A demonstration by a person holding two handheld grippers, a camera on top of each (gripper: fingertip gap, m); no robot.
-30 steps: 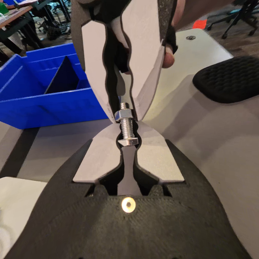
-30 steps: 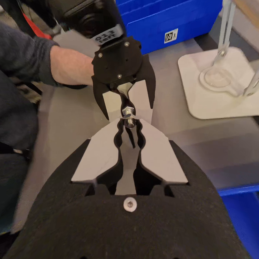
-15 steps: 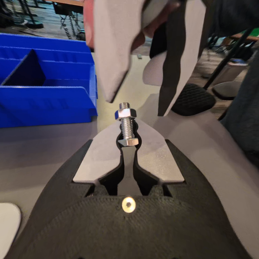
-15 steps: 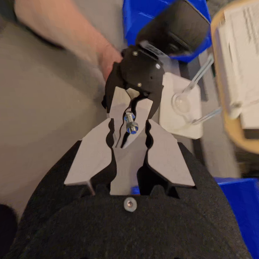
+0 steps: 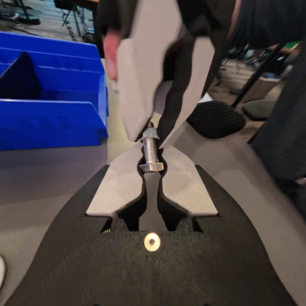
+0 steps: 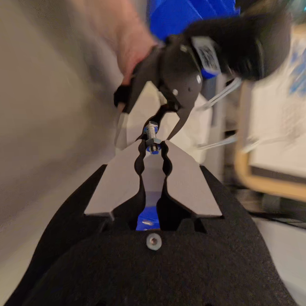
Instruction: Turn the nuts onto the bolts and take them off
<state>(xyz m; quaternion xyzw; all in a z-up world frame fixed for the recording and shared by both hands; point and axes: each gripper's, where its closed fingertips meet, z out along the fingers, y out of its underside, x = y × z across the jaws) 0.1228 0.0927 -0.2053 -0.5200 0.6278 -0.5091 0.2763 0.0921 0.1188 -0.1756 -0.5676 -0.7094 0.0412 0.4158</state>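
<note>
At frame centre of the left wrist view, my left claw (image 5: 151, 149) is clamped on the bolt (image 5: 150, 153) — head nearest the camera, thread pointing away. My right claw (image 6: 153, 143) comes in from the top, its tips narrowed around the nut (image 5: 151, 133) near the thread's far end; whether they actually pinch it I cannot tell, as both views are blurred. Left of centre a blue bin (image 5: 49, 99) sits on the grey worktop (image 5: 49, 173) — a black pad (image 5: 215, 119) lies to the right.
</note>
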